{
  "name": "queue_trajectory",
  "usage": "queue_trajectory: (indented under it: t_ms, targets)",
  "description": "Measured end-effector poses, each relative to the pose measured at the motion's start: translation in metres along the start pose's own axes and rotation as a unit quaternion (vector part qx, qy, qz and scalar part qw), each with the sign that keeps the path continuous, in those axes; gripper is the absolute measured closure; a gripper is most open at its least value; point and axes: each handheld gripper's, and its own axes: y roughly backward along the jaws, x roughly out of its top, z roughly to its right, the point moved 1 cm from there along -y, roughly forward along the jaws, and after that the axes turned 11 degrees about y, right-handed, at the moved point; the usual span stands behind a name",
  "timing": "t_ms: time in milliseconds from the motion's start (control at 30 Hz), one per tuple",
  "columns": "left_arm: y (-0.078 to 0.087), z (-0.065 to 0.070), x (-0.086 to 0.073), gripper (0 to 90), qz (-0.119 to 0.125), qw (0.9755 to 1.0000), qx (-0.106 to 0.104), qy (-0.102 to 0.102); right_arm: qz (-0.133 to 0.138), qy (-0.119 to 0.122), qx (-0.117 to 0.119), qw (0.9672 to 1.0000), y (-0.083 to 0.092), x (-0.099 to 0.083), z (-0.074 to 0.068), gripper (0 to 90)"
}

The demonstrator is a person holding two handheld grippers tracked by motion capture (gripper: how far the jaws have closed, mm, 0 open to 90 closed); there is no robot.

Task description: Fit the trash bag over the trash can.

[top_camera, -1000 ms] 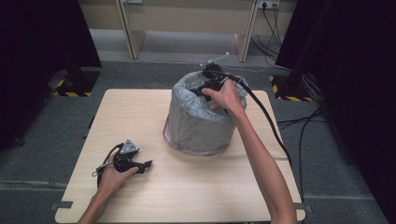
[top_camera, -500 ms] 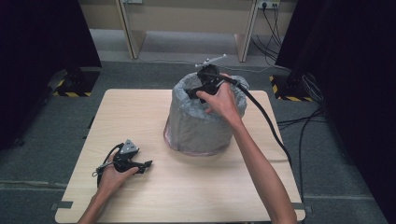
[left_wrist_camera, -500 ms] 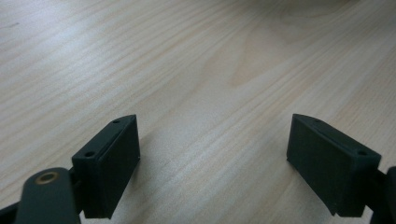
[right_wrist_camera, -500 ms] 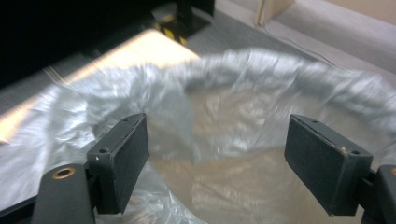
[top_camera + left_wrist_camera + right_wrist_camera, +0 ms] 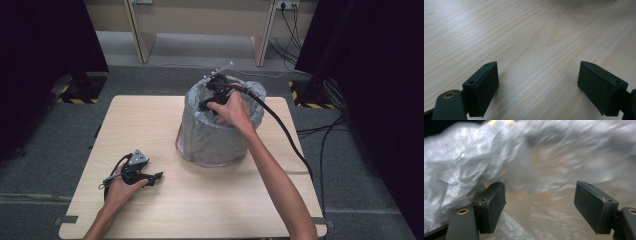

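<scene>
A grey bin lined with a thin plastic bag stands on the far middle of the wooden table. The right gripper hangs over the bin's open top, its jaws spread wide with nothing between them, having just closed slightly. The left gripper rests on the near left of the table, well apart from the bin, jaws spread and empty.
</scene>
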Motion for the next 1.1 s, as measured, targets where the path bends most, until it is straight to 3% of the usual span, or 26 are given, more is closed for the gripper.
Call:
queue_trajectory:
  t_ms: [67, 133, 233, 333, 367, 433, 467, 767, 933, 1000, 1100]
  targets:
    - [0.0, 0.0, 0.0, 16.4, 0.0, 1.0, 0.0, 0.0, 0.017, -0.012, -0.012, 0.9997, 0.012, 0.001, 0.011, 23.4]
    - [0.0, 0.0, 0.0, 16.4, 0.0, 1.0, 0.0, -0.001, 0.016, -0.021, -0.021, 0.9994, 0.016, 0.0, 0.02, 22.4]
    - [0.0, 0.0, 0.0, 16.4, 0.0, 1.0, 0.0, 0.0, 0.013, -0.049, -0.013, 0.9986, 0.012, -0.005, 0.03, 20.4]
    - [0.0, 0.0, 0.0, 16.4, 0.0, 1.0, 0.0, -0.001, -0.016, -0.051, -0.022, 0.9983, 0.002, -0.01, 0.033, 20.2]
    - [0.0, 0.0, 0.0, 16.4, 0.0, 1.0, -0.001, -0.001, -0.035, -0.051, -0.034, 0.9975, -0.004, -0.013, 0.035, 20.7]
    - [0.0, 0.0, 0.0, 16.4, -0.001, 1.0, -0.001, -0.001, -0.043, -0.06, -0.044, 0.9963, -0.01, -0.019, 0.038, 26.4]
    - [0.0, 0.0, 0.0, 16.3, -0.001, 1.0, -0.001, -0.001, -0.048, -0.071, -0.036, 0.9957, -0.014, -0.022, 0.039, 25.6]
    - [0.0, 0.0, 0.0, 16.4, -0.001, 1.0, -0.001, -0.001, -0.091, -0.07, -0.019, 0.9932, -0.024, -0.023, 0.039, 24.7]
    - [0.0, 0.0, 0.0, 16.3, -0.001, 1.0, -0.001, -0.001, -0.028, -0.072, -0.008, 0.997, -0.007, -0.017, 0.036, 25.2]
    - [0.0, 0.0, 0.0, 16.3, -0.001, 1.0, -0.001, -0.001, 0.008, -0.078, -0.009, 0.9969, 0.002, -0.013, 0.035, 24.9]
    - [0.0, 0.0, 0.0, 16.3, -0.001, 1.0, -0.001, -0.001, 0.035, -0.088, -0.013, 0.9954, 0.009, -0.009, 0.035, 24.0]
